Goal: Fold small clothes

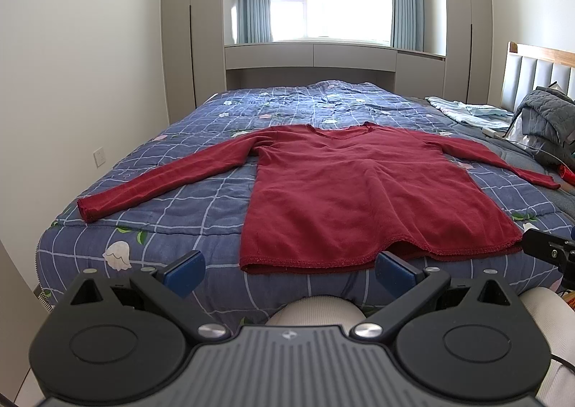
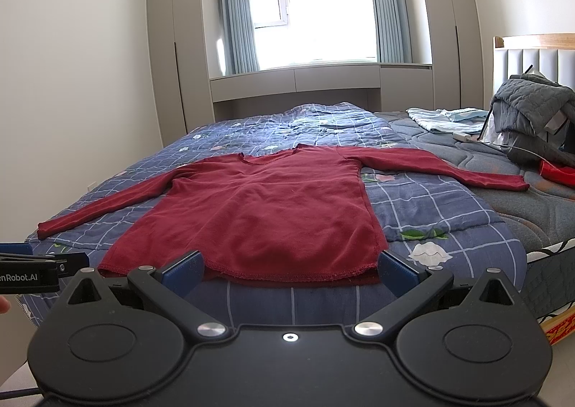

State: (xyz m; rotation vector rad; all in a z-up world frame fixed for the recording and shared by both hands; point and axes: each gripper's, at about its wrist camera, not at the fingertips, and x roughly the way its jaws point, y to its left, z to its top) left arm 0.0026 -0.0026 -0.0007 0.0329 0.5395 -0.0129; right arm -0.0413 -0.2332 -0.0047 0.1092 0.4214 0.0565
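Observation:
A dark red long-sleeved top (image 1: 341,191) lies flat on the bed, both sleeves spread out, hem toward me. It also shows in the right wrist view (image 2: 273,213). My left gripper (image 1: 289,272) is open and empty, held just short of the hem's left part. My right gripper (image 2: 291,272) is open and empty, just short of the hem's middle. The right gripper's tip shows at the right edge of the left wrist view (image 1: 550,250); the left gripper's side shows at the left edge of the right wrist view (image 2: 36,268).
The bed has a blue checked quilt (image 1: 201,205). Light blue folded cloth (image 2: 445,119), a grey quilted bundle (image 2: 532,108) and a red object (image 2: 557,171) lie by the headboard (image 2: 532,54) at right. A wall (image 1: 72,83) runs along the left. My knee (image 1: 316,310) is below.

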